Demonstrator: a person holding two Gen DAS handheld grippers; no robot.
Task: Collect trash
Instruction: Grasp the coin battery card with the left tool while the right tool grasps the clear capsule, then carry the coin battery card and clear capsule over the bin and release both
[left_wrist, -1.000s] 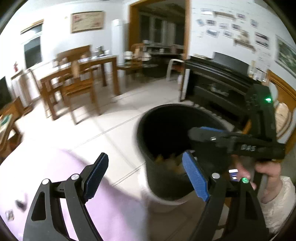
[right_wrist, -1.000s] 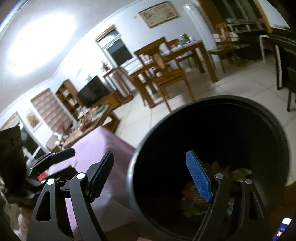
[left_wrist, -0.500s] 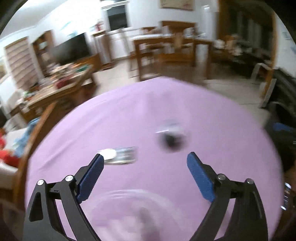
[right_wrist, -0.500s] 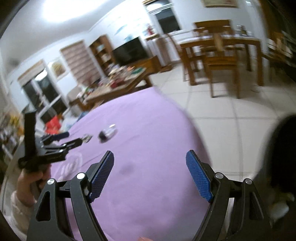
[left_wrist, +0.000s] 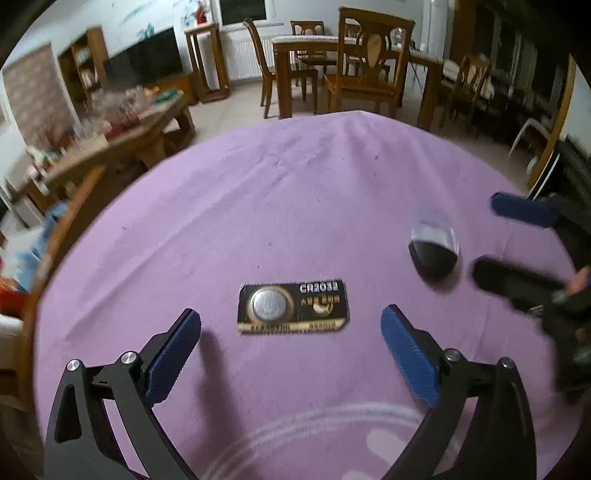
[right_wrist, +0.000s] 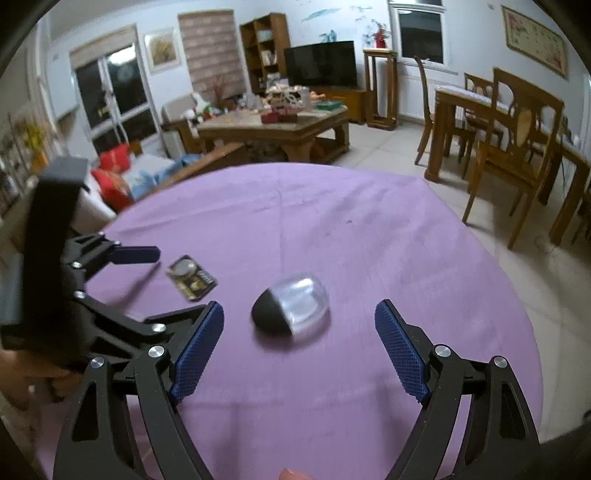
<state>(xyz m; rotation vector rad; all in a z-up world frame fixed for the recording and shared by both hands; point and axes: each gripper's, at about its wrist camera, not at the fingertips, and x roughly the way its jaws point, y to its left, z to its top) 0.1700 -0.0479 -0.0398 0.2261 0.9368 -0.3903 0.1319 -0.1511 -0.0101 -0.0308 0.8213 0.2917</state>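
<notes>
A flat black-and-gold CR2032 battery card (left_wrist: 293, 307) is framed by the wide-open, empty left gripper (left_wrist: 291, 356) on the purple tablecloth (left_wrist: 295, 192), the black-and-clear plastic capsule (right_wrist: 290, 308) sits nearby between the equally spread, empty right gripper (right_wrist: 299, 349).

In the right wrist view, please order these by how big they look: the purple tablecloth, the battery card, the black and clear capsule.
1. purple tablecloth
2. black and clear capsule
3. battery card, though it lies farther from the camera, so its true size against the capsule is unsure.
</notes>
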